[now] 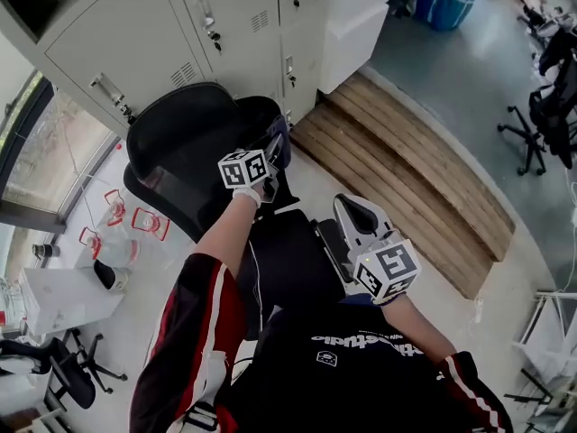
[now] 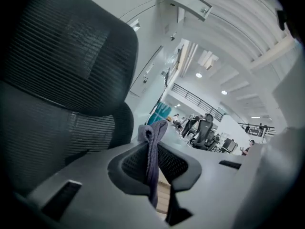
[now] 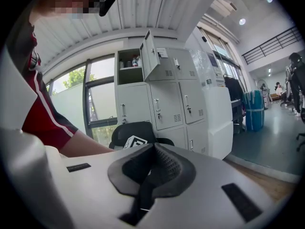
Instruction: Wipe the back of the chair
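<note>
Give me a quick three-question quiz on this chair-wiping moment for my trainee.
1. True or false: the right tongs are shut with nothing between them.
2. Which tongs grip the purple cloth? A: left. B: right. C: neither.
3. What stands directly behind the black mesh chair back in the head view?

Key: 1 true. 2 A, the left tongs are shut on it. 3 grey lockers.

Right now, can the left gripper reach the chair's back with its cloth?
Probably yes. The left gripper, shut on the purple cloth, sits close beside the mesh chair back, with nothing visible between them.
</note>
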`<state>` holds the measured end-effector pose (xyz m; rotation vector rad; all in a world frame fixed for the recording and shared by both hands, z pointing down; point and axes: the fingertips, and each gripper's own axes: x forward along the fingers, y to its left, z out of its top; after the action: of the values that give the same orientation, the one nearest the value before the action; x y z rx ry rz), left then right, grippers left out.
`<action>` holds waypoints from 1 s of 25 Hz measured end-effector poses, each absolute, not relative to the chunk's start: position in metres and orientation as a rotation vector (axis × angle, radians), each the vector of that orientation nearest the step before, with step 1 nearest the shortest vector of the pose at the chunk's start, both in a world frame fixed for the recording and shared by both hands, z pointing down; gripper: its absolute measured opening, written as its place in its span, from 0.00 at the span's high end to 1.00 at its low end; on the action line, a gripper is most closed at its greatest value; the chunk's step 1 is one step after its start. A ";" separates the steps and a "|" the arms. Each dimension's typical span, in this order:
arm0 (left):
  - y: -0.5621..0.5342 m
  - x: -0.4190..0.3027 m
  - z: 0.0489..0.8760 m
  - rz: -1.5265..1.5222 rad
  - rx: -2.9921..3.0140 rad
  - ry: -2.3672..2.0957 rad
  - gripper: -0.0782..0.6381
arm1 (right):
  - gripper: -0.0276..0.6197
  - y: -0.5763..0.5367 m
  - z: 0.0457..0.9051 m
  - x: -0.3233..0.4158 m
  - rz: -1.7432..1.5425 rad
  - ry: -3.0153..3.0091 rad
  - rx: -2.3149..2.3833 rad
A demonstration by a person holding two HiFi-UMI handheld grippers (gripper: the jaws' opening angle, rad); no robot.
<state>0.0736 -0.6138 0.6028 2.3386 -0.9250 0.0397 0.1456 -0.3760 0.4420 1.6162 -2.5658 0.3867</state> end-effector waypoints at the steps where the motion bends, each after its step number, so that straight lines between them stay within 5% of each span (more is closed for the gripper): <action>1: -0.622 0.073 0.606 0.045 2.332 -0.937 0.81 | 0.93 -0.378 0.443 0.149 0.389 -2.561 1.618; 12: -0.642 0.036 0.622 0.073 2.286 -1.031 0.81 | 0.93 -0.381 0.450 0.127 0.404 -2.574 1.552; 25: -0.613 -0.153 0.623 0.045 2.174 -1.300 0.81 | 0.93 -0.347 0.449 0.048 0.375 -2.623 1.413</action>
<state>-0.1528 -0.6125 0.6228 2.1738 -1.2997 0.0451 0.0476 -0.3469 0.4486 1.4135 -2.6227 0.3751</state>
